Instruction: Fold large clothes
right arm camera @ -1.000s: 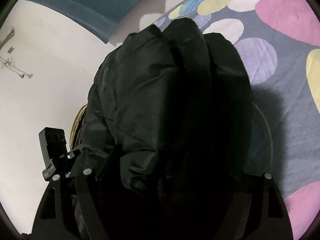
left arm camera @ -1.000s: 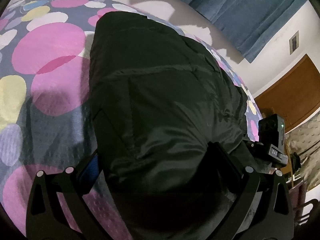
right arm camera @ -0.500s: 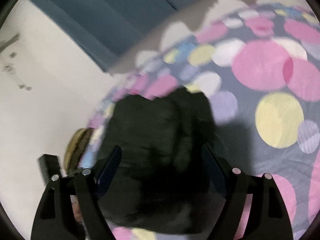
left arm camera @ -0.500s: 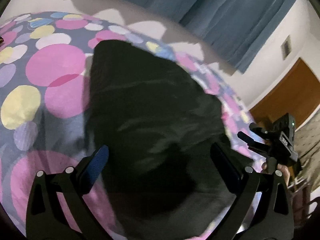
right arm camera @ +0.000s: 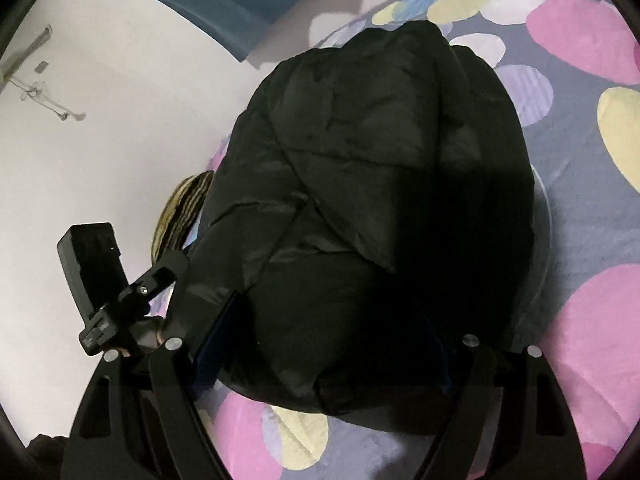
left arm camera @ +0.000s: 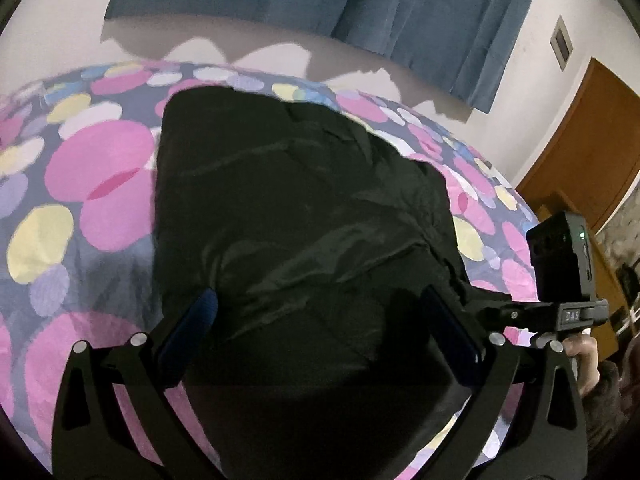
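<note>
A black padded jacket [left arm camera: 304, 240] lies folded into a compact bundle on the bed, on a bedspread [left arm camera: 92, 184] printed with pink, yellow and lilac dots. One second ago both sets of fingers were buried in the dark fabric; half a second ago they had drawn back and up, with their blue pads showing, and now both tools sit closer to the bundle again. The left gripper [left arm camera: 320, 328] has its fingers spread wide over the near edge of the jacket and holds nothing; the right gripper [right arm camera: 320, 336] also has its fingers wide apart, straddling the near end of the bundle without pinching it. This release suggests that a fold has just been laid down and that the task is near its end, with perhaps only pressing or squaring left. The left wrist view shows the flat top face of the jacket, the blue curtain [left arm camera: 400, 4], a wooden door [left arm camera: 592, 148], and the right tool with the person's hand [left arm camera: 584, 360] on its handle. The right wrist view shows instead the stacked quilted layers, the rounded near edge where the fold turns, a striped object [right arm camera: 180, 216] at the bed's side, bare wall, and the left tool at lower left.
</note>
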### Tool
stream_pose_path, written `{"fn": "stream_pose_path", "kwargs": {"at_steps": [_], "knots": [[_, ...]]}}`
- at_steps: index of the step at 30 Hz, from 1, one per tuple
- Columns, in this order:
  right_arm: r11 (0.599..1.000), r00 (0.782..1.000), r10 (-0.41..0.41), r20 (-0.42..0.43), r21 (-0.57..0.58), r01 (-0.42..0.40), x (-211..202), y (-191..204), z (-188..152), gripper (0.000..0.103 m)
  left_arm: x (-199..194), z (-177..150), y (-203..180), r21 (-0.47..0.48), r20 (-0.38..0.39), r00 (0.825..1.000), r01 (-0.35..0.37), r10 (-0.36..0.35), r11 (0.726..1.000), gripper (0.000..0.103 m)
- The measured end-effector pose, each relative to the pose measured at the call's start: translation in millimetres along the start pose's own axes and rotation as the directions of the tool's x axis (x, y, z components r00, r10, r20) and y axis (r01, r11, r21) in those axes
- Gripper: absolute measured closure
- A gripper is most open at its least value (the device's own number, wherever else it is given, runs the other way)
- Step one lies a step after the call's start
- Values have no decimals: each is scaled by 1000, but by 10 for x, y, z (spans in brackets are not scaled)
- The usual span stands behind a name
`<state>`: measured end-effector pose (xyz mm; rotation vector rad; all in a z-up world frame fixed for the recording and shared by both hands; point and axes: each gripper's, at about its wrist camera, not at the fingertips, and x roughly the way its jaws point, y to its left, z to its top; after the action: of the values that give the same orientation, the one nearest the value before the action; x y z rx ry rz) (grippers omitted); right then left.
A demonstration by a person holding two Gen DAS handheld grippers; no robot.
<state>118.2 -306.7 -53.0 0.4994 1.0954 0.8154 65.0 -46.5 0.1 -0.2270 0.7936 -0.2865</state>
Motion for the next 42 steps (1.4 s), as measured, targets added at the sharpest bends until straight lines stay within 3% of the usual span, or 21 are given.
{"fn": "stream_pose_path", "kwargs": {"at_steps": [3, 6, 10, 14, 16, 21, 26, 29, 33, 38, 42], "knots": [[1000, 1000, 8, 2, 0, -8, -25, -15, -2, 24, -142, 118, 15, -38, 48, 995, 93, -91, 995, 9], [1000, 1000, 15, 9, -3, -15, -53, -19, -4, 24, 15, 144, 61, -75, 0, 990, 140, -141, 987, 9], [1000, 1000, -10, 13, -22, 10, -170, 66, -11, 24, 103, 109, 66, -62, -8, 993, 121, -121, 991, 9], [983, 982, -162, 96, -72, 169, -487, 305, 149, 23, 118, 103, 34, -34, -22, 995, 99, -100, 994, 9], [976, 971, -187, 151, -86, 201, -591, 402, 283, 23, 115, 104, 23, -31, -23, 995, 99, -99, 995, 9], [997, 992, -34, 121, -72, 43, -368, 376, 773, 23, 114, 100, -9, -26, -27, 996, 86, -86, 996, 9], [993, 994, -109, 10, -54, 109, 204, 120, 1054, 23, 125, 89, -42, -12, -34, 997, 69, -70, 998, 9], [996, 995, -93, -32, -6, 93, 371, -53, 1022, 24, 85, 93, -61, -20, -33, 997, 65, -66, 998, 9], [997, 997, -81, -17, 10, 81, 375, -144, 960, 30, -13, 82, -72, -46, -15, 997, 71, -71, 996, 9], [997, 997, -77, -1, 10, 77, 370, -149, 938, 30, 102, 40, -144, 15, -29, 999, 18, -18, 1000, 9], [993, 992, -116, 47, 1, 116, 97, 50, 835, 29, 101, 44, -140, 16, -29, 1000, 11, -11, 1000, 9]]}}
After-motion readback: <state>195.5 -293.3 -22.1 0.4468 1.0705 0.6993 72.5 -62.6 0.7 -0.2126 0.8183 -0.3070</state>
